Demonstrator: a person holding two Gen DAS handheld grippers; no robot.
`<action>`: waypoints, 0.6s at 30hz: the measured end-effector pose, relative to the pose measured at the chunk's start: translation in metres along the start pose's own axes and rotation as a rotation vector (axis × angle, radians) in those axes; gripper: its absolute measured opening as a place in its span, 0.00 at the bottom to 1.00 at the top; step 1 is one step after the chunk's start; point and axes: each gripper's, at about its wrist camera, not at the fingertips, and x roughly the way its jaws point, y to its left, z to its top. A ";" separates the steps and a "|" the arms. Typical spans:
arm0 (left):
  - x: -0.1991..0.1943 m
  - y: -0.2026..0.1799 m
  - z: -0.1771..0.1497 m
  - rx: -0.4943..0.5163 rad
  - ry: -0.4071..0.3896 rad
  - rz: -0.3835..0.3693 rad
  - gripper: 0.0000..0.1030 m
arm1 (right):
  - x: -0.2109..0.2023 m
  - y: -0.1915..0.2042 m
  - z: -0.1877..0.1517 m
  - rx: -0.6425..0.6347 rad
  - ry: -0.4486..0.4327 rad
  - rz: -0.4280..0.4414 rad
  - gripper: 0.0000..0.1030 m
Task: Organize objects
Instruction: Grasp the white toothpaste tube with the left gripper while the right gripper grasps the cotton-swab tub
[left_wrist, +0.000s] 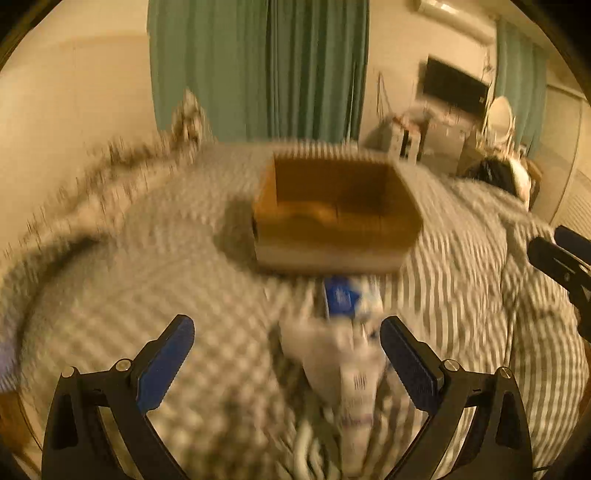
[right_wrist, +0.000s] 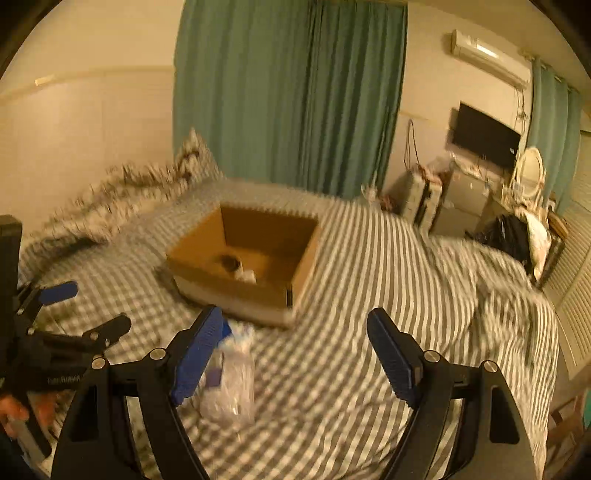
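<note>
An open cardboard box (left_wrist: 336, 218) sits on the striped bed; it also shows in the right wrist view (right_wrist: 243, 266), with small objects inside (right_wrist: 240, 269). A white and blue plastic packet (left_wrist: 347, 350) lies on the bed in front of the box, between the fingers of my left gripper (left_wrist: 286, 332), which is open above it. The packet also shows in the right wrist view (right_wrist: 231, 380). My right gripper (right_wrist: 295, 328) is open and empty, to the right of the packet. The left wrist view is motion-blurred.
The bed (right_wrist: 369, 295) has a grey striped and checked cover, with pillows (right_wrist: 122, 192) at the far left. Green curtains (right_wrist: 288, 92) hang behind. A TV (right_wrist: 484, 136), a dresser and clutter stand at the right. The left gripper appears in the right wrist view (right_wrist: 55, 314).
</note>
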 end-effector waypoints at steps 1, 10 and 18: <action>0.005 -0.004 -0.011 -0.011 0.035 0.001 0.97 | 0.008 0.003 -0.009 0.009 0.022 0.004 0.78; 0.033 -0.036 -0.062 0.075 0.196 -0.085 0.91 | 0.043 0.001 -0.047 0.049 0.133 0.027 0.78; 0.050 -0.034 -0.075 0.111 0.278 -0.202 0.26 | 0.060 0.014 -0.057 0.038 0.180 0.062 0.78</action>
